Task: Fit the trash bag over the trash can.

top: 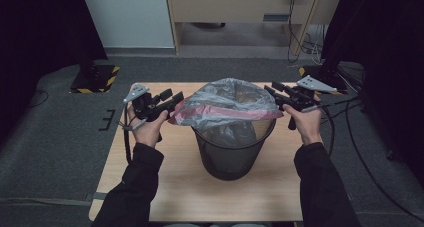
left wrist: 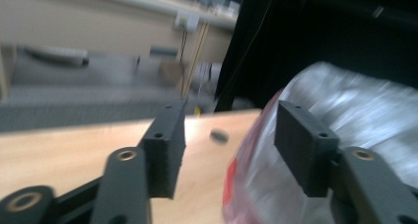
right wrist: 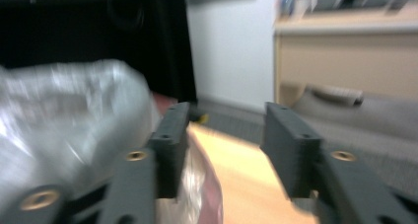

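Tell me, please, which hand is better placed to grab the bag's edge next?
Left, probably. The left tool is open right at the bag, whose red-banded edge lies against one jaw in the left gripper view. The right tool is open too, beside the bag's other edge, so it is close.

Light wooden bench [top: 150, 187] on grey carpet [top: 50, 152]. Beyond far edge: wooden cabinet [top: 240, 7], white panel [top: 130, 17], hanging cables [top: 305, 42], hazard-striped base [top: 95, 77] off far-left corner.
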Demonstrator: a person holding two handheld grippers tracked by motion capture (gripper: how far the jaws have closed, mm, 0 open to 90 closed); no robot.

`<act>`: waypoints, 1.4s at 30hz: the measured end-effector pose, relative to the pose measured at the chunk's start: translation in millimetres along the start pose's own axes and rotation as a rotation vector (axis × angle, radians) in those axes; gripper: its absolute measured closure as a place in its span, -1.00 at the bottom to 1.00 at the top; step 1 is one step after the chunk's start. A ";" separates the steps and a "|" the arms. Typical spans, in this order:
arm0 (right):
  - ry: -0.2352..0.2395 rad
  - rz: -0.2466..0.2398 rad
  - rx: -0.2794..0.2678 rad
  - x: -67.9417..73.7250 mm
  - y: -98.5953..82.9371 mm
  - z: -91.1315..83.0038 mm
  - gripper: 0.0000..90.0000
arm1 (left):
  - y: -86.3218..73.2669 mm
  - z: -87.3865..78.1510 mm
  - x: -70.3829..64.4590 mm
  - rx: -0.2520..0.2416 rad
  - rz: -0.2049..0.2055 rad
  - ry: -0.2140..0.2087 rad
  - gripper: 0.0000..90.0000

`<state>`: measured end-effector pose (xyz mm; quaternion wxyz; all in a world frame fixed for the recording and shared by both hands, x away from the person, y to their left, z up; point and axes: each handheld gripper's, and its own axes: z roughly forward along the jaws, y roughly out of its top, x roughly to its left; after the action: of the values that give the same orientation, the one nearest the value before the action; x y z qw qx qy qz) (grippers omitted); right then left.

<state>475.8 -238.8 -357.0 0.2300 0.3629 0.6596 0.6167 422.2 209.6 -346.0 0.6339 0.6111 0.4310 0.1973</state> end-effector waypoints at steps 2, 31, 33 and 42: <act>-0.017 0.005 -0.073 0.8 7.8 -10.7 0.00 | 4.9 -8.0 -5.6 -0.009 0.019 -0.022 -0.10; 0.174 -0.001 -0.100 63.1 -15.4 -90.8 0.17 | -33.6 -56.5 -51.8 0.084 0.000 -0.269 0.18; 0.181 0.006 -0.109 62.2 -17.1 -95.1 0.23 | -35.4 -57.4 -54.8 0.089 0.008 -0.272 0.18; 0.179 -0.007 -0.131 65.1 -20.2 -97.1 0.80 | -39.9 -57.4 -64.6 0.087 0.048 -0.270 0.40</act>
<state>357.9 -251.4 -354.5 0.1955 0.2880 0.6373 0.6875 330.4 187.1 -357.2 0.6542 0.6692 0.3350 0.1096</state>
